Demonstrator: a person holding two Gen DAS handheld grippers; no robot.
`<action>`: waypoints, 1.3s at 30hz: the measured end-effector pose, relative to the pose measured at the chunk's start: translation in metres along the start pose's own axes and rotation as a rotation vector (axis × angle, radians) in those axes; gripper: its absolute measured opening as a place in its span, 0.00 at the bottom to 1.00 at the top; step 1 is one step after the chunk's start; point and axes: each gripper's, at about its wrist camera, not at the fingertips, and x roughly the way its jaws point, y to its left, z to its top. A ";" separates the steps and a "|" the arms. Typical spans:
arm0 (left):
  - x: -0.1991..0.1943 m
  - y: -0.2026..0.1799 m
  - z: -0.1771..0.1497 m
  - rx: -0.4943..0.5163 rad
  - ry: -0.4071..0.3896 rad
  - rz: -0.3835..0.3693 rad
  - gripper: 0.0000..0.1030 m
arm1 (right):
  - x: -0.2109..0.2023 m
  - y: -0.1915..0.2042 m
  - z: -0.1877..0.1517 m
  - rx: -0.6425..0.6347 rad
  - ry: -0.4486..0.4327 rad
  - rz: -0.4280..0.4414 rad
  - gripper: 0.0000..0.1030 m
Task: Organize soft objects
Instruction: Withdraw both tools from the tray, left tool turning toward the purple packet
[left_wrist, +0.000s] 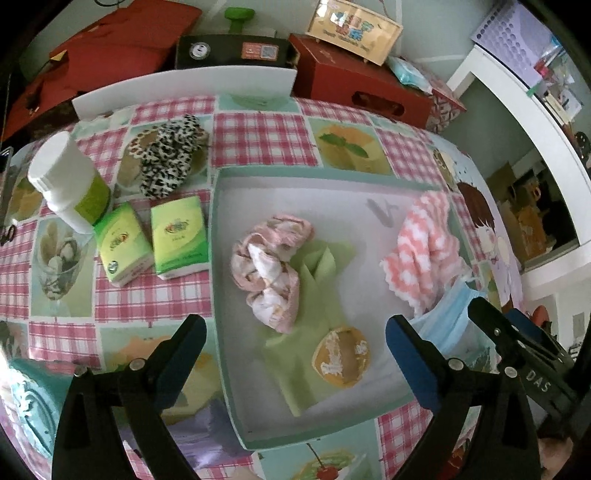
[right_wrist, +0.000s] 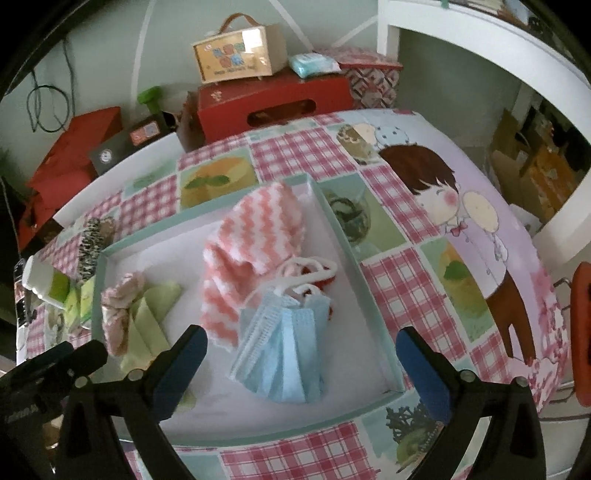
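Both hand-held grippers, left (left_wrist: 295, 354) and right (right_wrist: 301, 363), are hovering wide open and gripping nothing over the shallow box (left_wrist: 221, 295) sitting mid-worktop. The blue face mask (right_wrist: 284, 354), pink zigzag cloth (right_wrist: 243, 251), pink scrunchie (left_wrist: 269, 266) and green napkin (left_wrist: 314, 295) are lying inside it.

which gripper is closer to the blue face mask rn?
Right. The right gripper hangs open directly over the blue face mask, which lies in the tray untouched. The left gripper is open over the tray's middle, with the mask off to its right side.
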 end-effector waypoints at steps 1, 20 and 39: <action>-0.001 0.002 0.000 -0.002 -0.004 0.002 0.95 | -0.001 0.003 0.000 -0.007 -0.003 0.004 1.00; -0.013 0.034 -0.011 -0.064 -0.031 0.082 0.95 | -0.009 0.052 -0.009 -0.151 -0.001 0.087 1.00; -0.026 0.034 -0.058 -0.088 -0.024 0.086 0.95 | -0.005 0.060 -0.015 -0.172 0.033 0.119 1.00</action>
